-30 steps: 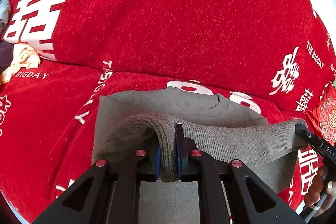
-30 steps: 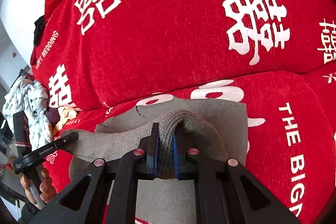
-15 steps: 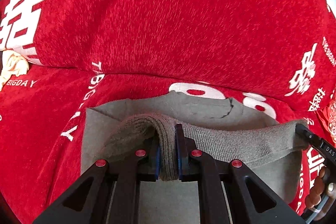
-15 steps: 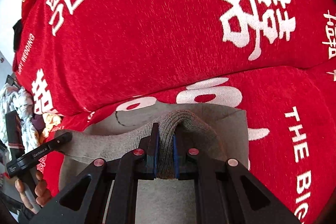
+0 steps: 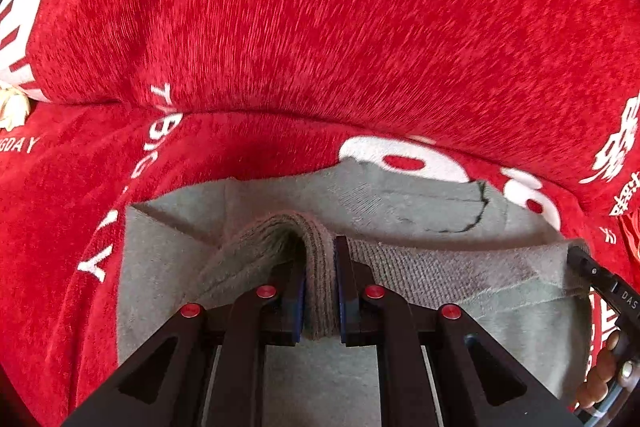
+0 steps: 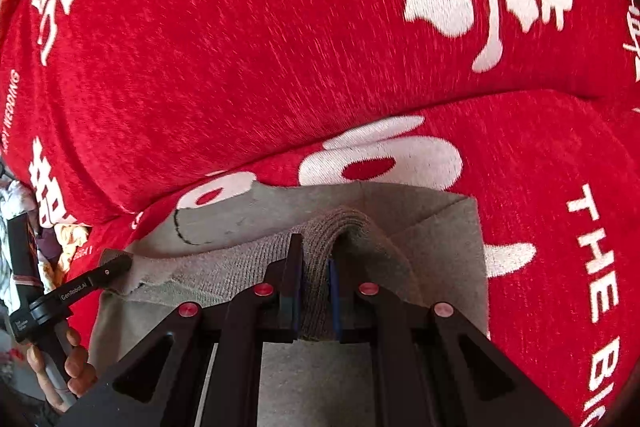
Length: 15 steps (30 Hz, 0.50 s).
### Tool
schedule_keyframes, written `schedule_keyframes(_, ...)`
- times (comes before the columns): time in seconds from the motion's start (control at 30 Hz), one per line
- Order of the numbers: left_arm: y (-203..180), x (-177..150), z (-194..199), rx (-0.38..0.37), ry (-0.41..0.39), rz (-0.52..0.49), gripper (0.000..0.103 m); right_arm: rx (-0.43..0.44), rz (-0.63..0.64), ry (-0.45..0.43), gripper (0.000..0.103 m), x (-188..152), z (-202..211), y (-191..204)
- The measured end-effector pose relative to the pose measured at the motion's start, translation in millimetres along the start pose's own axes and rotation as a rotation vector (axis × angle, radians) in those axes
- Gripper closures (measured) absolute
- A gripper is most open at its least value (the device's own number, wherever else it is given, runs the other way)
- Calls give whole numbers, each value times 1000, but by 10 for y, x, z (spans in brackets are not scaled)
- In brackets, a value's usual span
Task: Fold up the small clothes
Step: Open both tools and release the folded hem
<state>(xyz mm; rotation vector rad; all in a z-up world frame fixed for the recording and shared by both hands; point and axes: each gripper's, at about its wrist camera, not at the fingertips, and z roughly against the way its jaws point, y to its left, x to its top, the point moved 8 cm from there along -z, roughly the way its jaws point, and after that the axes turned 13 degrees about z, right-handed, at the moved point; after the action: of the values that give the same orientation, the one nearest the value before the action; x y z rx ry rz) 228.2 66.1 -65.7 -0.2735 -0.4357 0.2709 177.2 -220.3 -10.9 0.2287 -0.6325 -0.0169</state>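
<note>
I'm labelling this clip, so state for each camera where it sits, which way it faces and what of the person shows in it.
Left wrist: on the left gripper, looking forward and down along its fingers at the grey garment on the red cover; the right gripper and its hand show at the right edge.
Right wrist: on the right gripper, facing the same way; the left gripper and its hand show at the left edge.
Shared: the garment's ribbed edge, pinched at both ends, and the red cover.

Red backrest (image 5: 320, 27) close ahead
</note>
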Motion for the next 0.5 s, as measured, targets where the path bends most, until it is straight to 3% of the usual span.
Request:
schedule_keyframes(0.03, 14, -3, -31, 0, 13, 7, 89, 1, -2, 5, 91, -3, -25, -3)
schedule_keyframes(0.07, 32, -4, -58, -1, 27, 19, 80, 4, -4, 11, 89, -5, -43, -1)
schedule_keyframes(0.1, 52, 2, -72, -9, 37, 37, 65, 7, -13, 17, 86, -5, -64, -6)
schedule_keyframes(0.13, 54, 8, -64, -25, 41, 47, 57, 14, -19, 22, 85, -3, -74, -5)
schedule_keyframes(0.2, 63, 50, 9, -41, 12, 65, 27, 31, -25, 23, 79, 5, -64, 4)
schedule_keyframes(0.23, 68, 77, 56, -40, -6, 70, 21, 33, -21, 16, 76, 16, -41, 14)
schedule_keyframes(0.3, 73, 112, 154, -50, -29, 72, 19, 30, -16, 1, 61, 30, 11, 16)
schedule_keyframes(0.5, 159, 181, 542, -87, -99, 66, 19, -32, 19, -84, 57, 145, 379, -21)
